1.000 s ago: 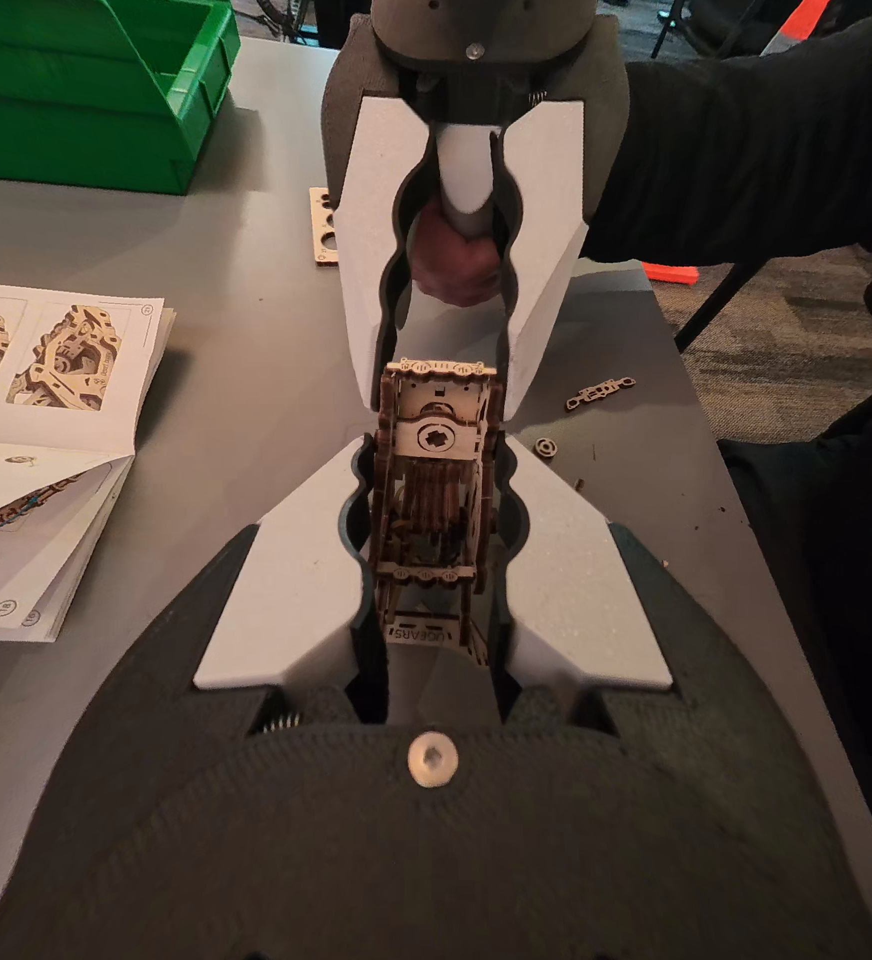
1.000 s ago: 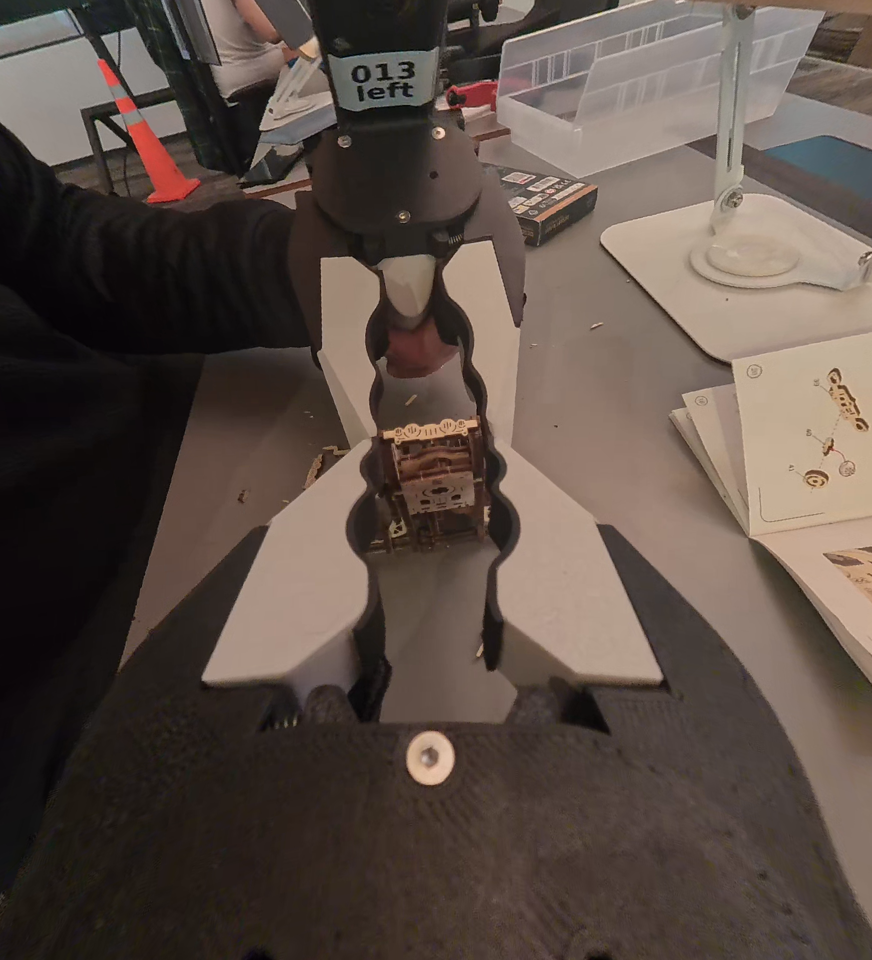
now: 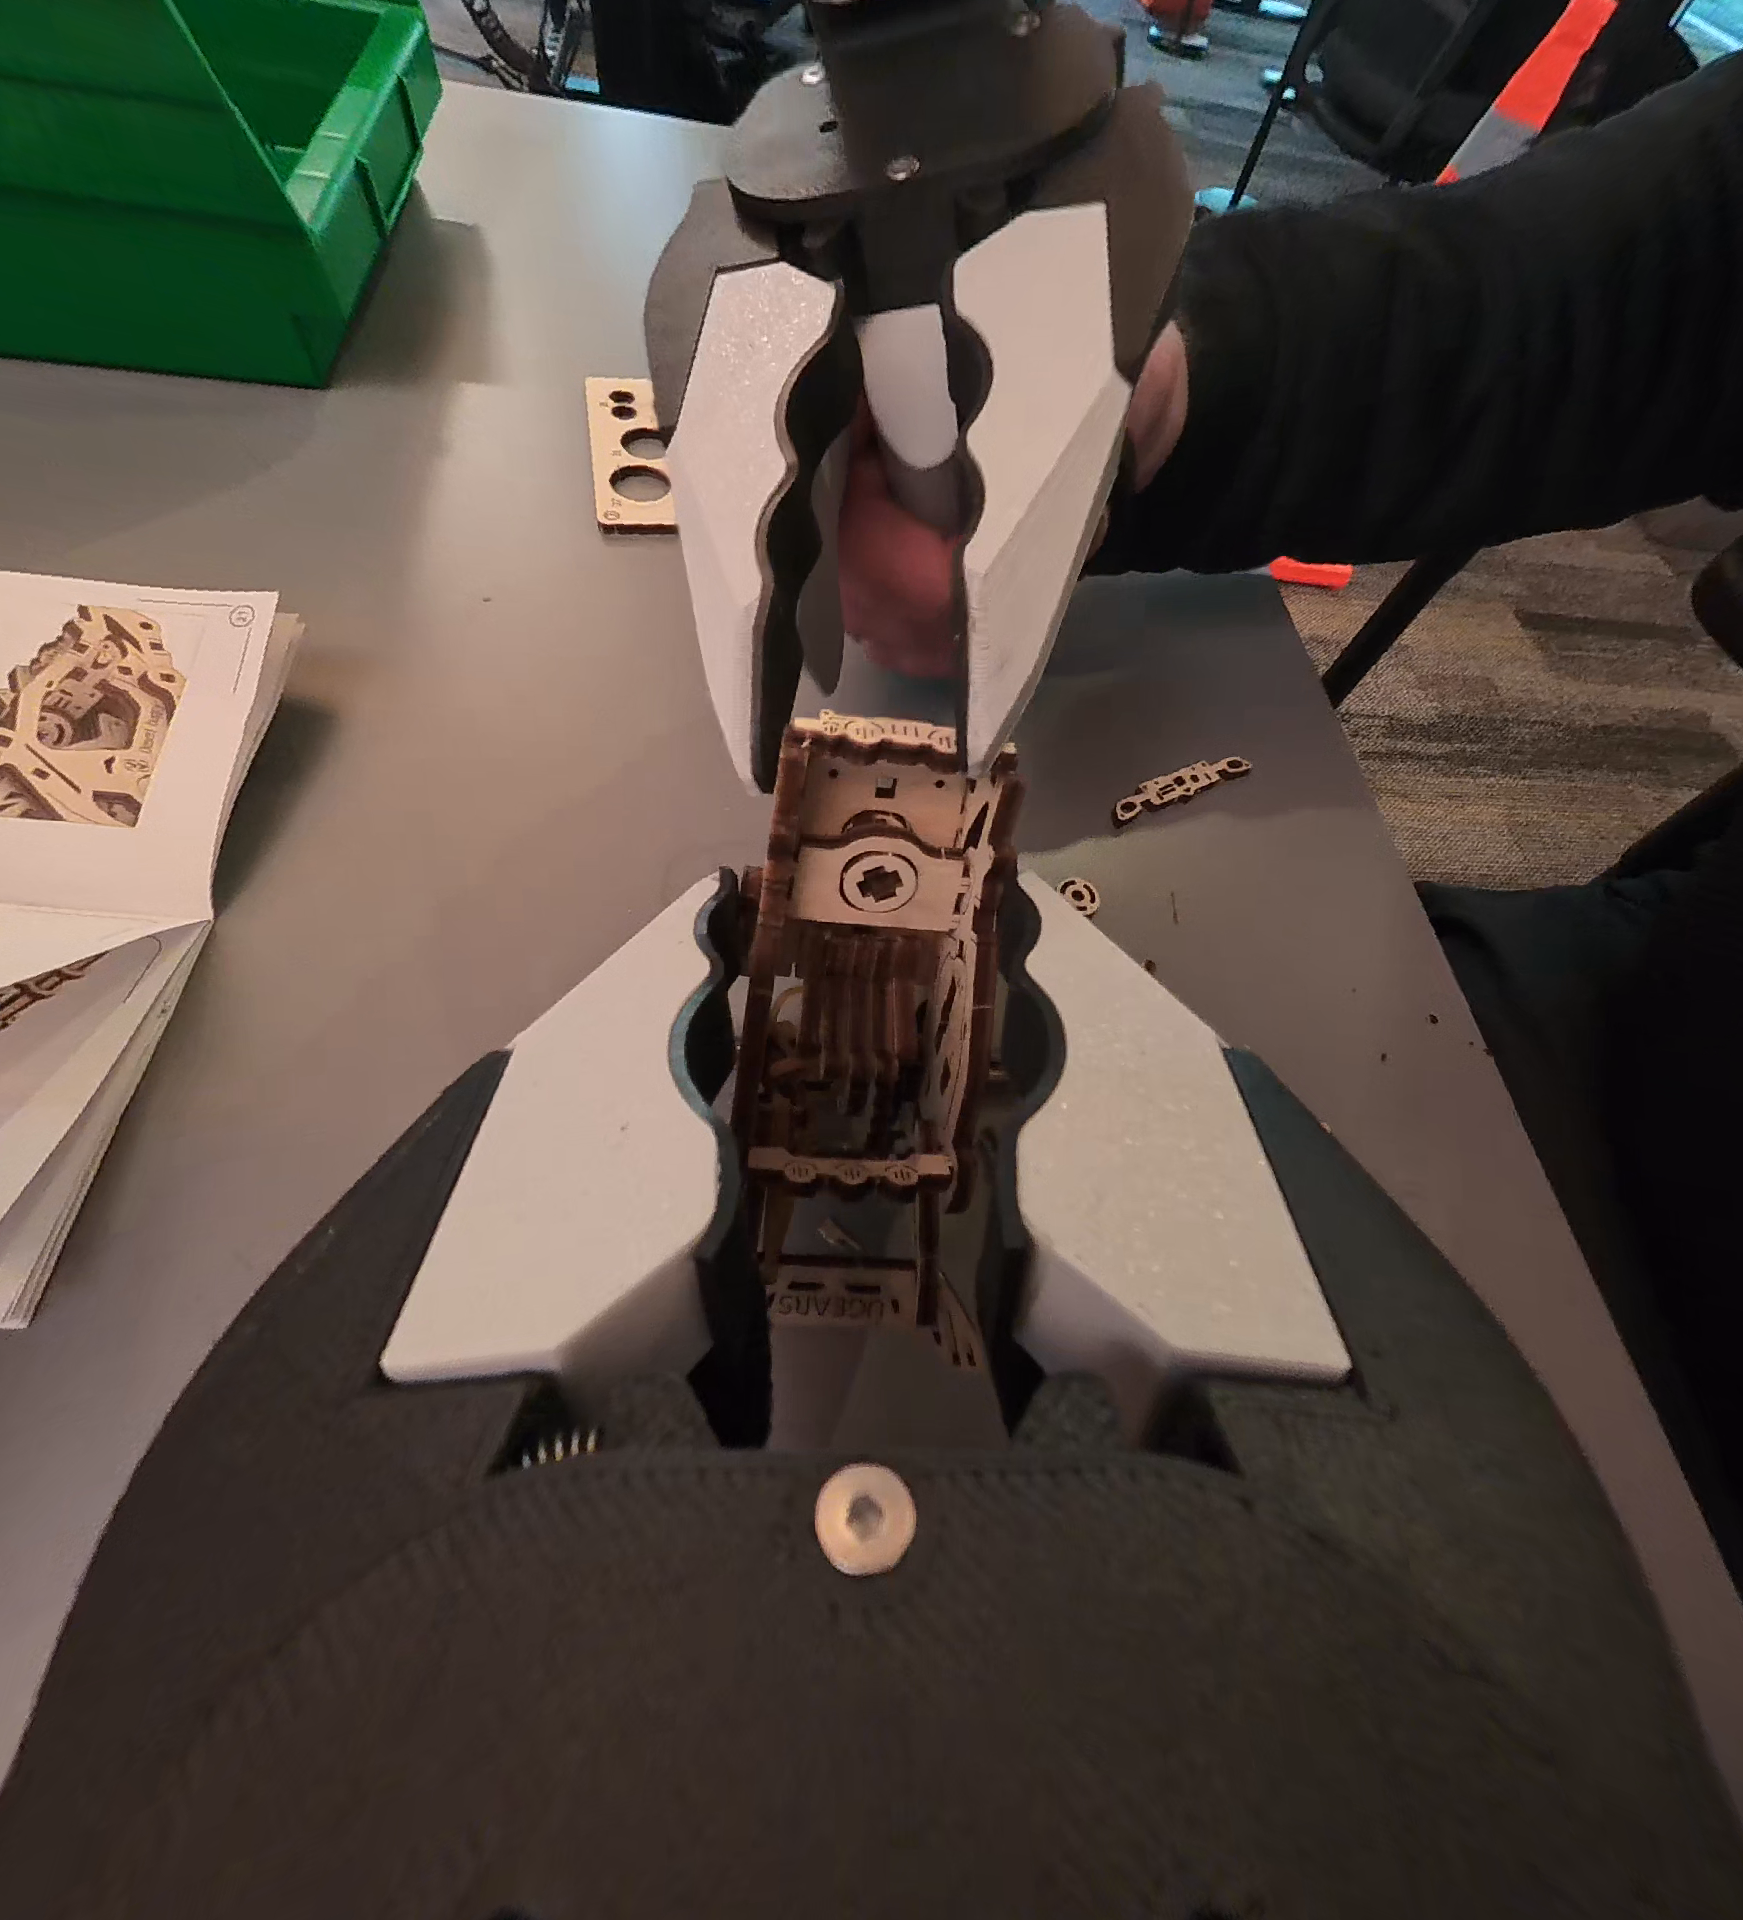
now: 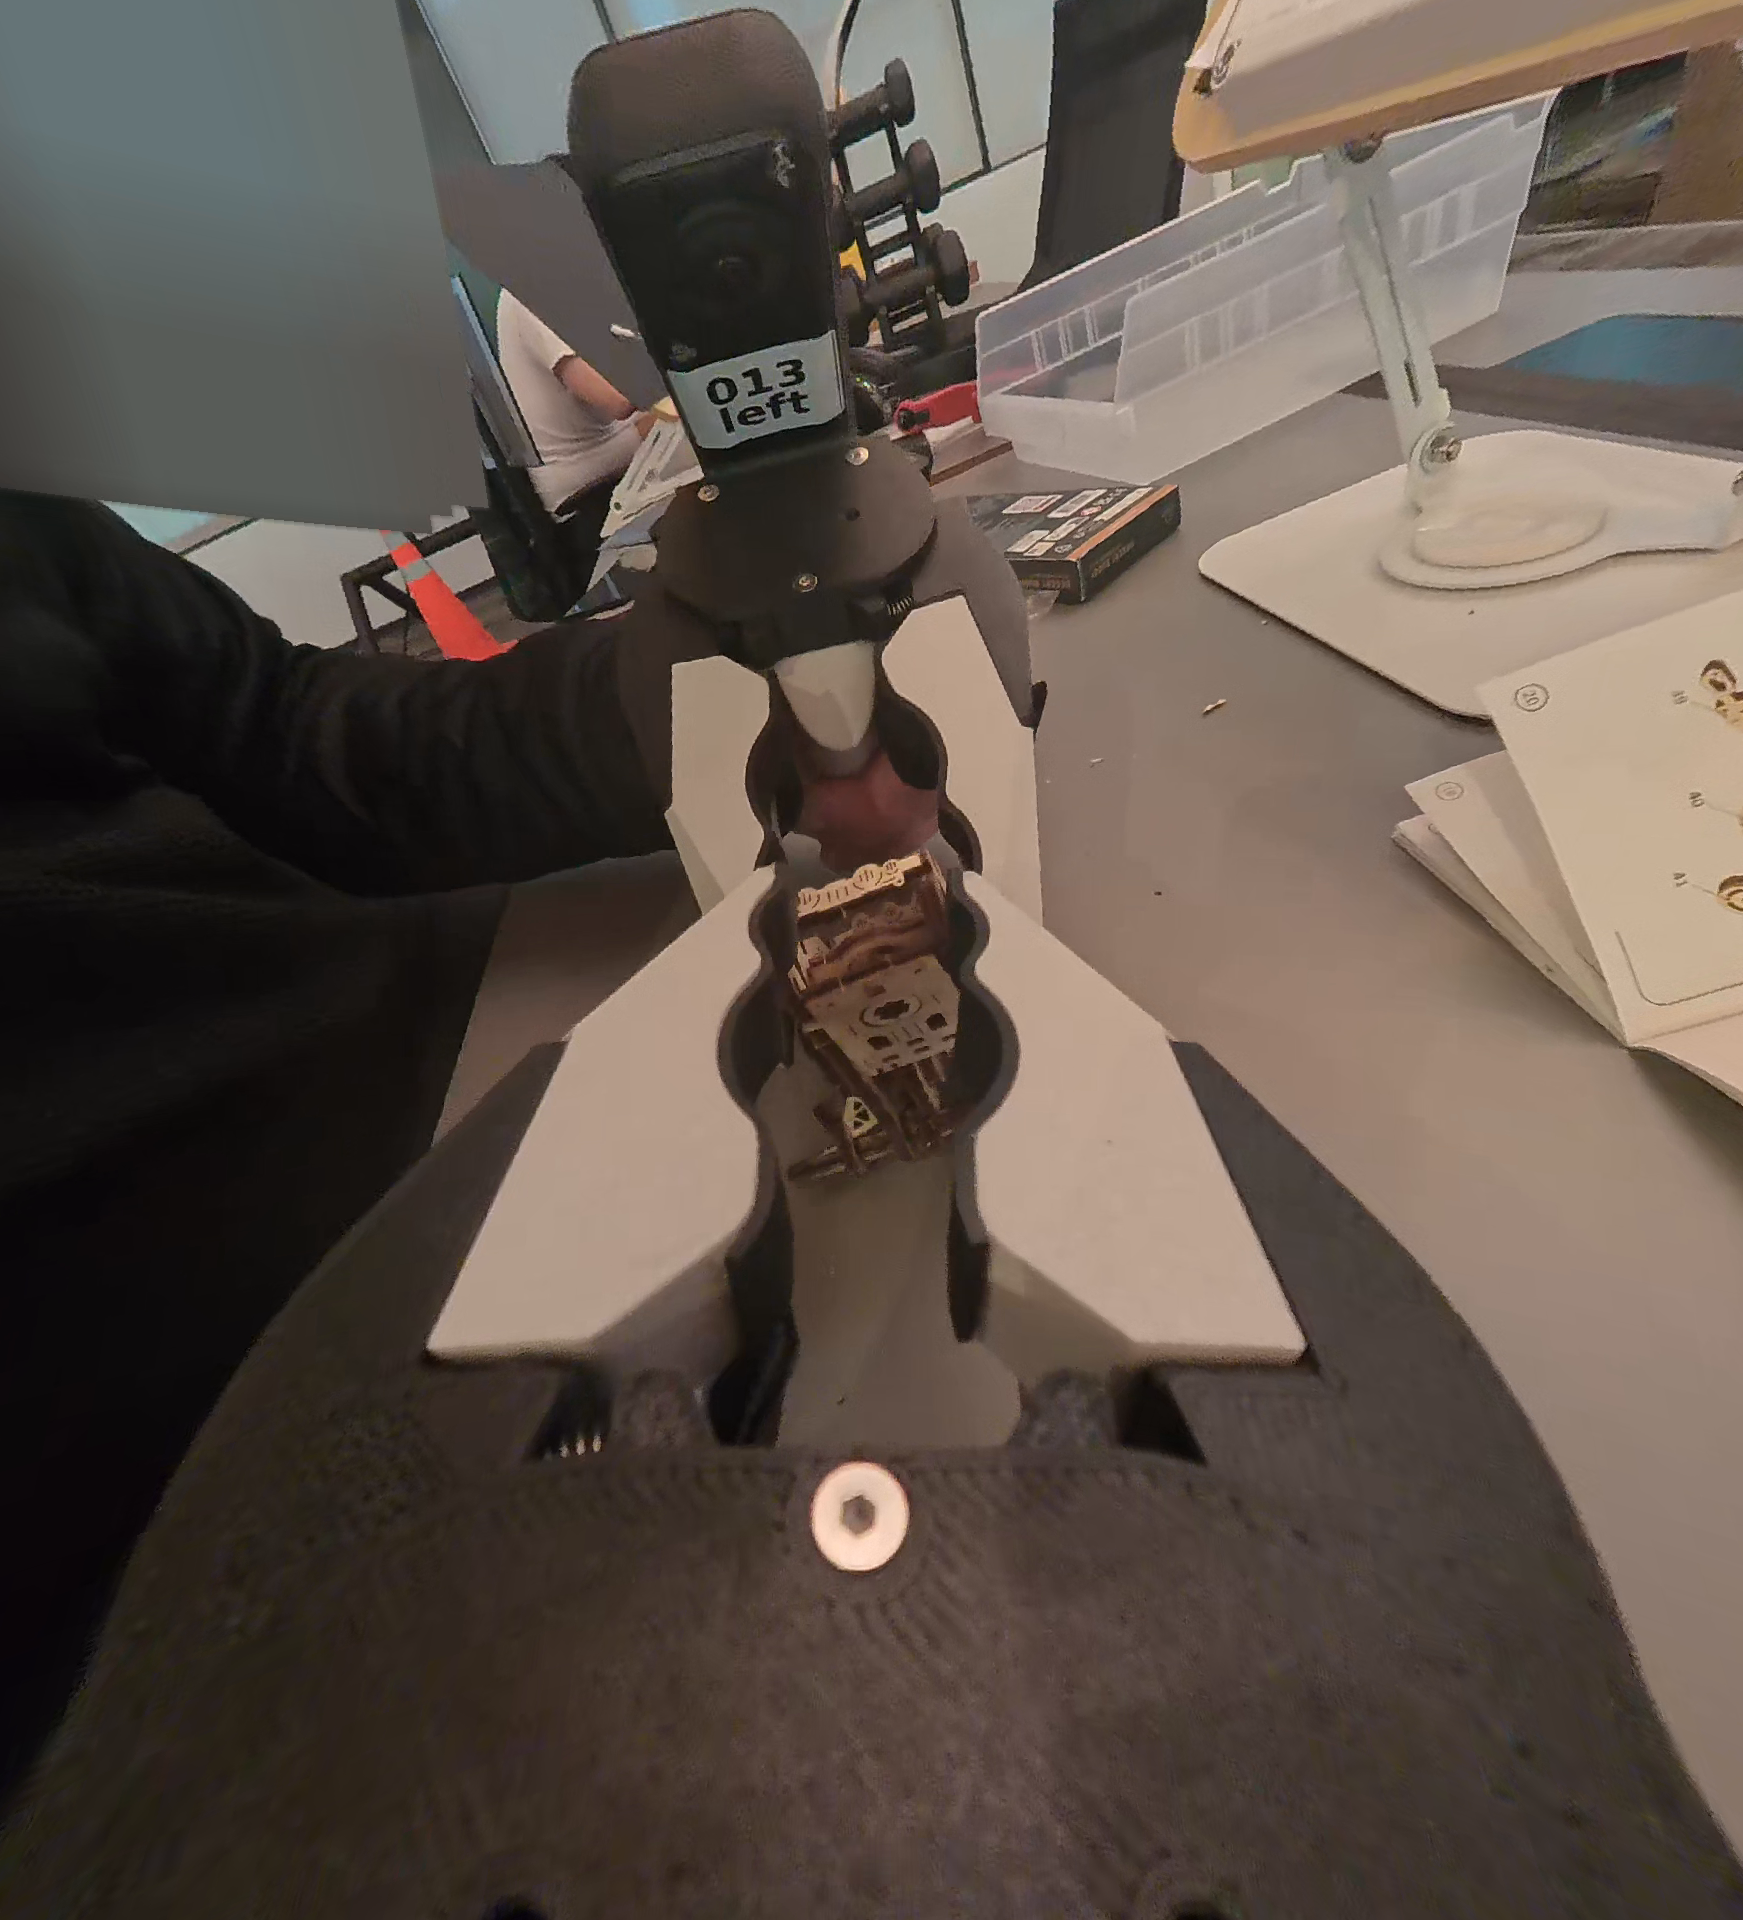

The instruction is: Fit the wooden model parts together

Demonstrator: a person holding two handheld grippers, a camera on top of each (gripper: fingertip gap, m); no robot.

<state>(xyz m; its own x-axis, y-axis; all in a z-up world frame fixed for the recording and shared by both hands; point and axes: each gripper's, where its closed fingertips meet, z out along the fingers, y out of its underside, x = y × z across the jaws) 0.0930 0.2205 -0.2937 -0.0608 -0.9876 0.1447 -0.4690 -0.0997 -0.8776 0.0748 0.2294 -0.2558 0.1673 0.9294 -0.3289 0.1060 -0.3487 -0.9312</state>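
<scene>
A wooden model assembly point(image 3: 877, 935) of light and dark laser-cut plywood is held between both grippers above the grey table point(image 3: 451, 665). My left gripper point(image 3: 872, 904) is shut on the model's sides, which fill most of the gap between its fingers. My right gripper point(image 3: 872, 758) comes down from the far side and is shut on the model's top end. In the right wrist view, the model point(image 4: 877, 1008) sits tilted between my right gripper point(image 4: 867, 883) fingertips. The left gripper point(image 4: 846, 831) faces it from behind, its tips hidden.
Green bins point(image 3: 150, 177) stand at the back left, with an open instruction booklet point(image 3: 67, 831) on the left. A punched plywood sheet point(image 3: 628, 468) and small loose wooden parts point(image 3: 1179, 779) lie on the table. The right wrist view shows booklet pages point(image 4: 1677, 883), a white stand point(image 4: 1418, 582), a clear bin point(image 4: 1210, 343) and a dark box point(image 4: 1085, 540). Left and right tips are no more than a few centimetres apart.
The right gripper has tipped up and now comes at the model from steeper above. The model is tilted and sits deeper between the right gripper's fingers. Both grips have held.
</scene>
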